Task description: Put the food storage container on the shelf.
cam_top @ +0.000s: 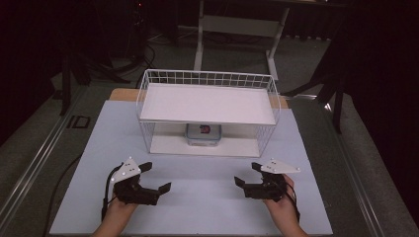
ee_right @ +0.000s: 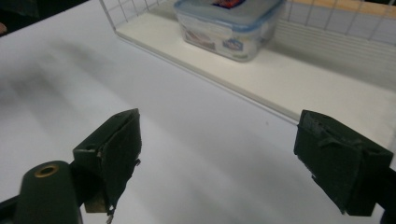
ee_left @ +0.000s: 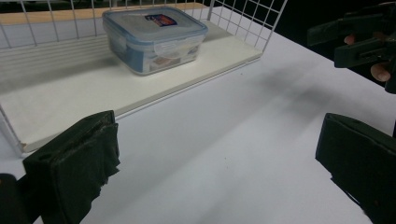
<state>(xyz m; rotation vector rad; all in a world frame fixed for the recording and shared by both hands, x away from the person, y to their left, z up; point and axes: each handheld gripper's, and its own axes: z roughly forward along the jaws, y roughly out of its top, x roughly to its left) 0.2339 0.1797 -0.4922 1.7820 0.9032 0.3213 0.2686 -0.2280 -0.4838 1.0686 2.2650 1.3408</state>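
Clear plastic box (cam_top: 203, 134): we see it on the rack's (cam_top: 207, 104) lower shelf, ahead, between both grippers.
Nearer hand: neither, we judge.
Left gripper (cam_top: 152, 177): jaws spread, empty.
Right gripper (cam_top: 247, 174): jaws spread, empty.

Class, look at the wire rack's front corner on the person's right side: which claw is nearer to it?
Right. The right claw sits just in front of that corner of the wire rack; the left claw is across the table, before the opposite front corner.

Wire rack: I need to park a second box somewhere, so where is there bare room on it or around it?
The rack's top shelf is bare. On the lower shelf, both sides of the clip-lid food container are free. The white mat between the left claw and right claw is open. The container's spot is tightest.
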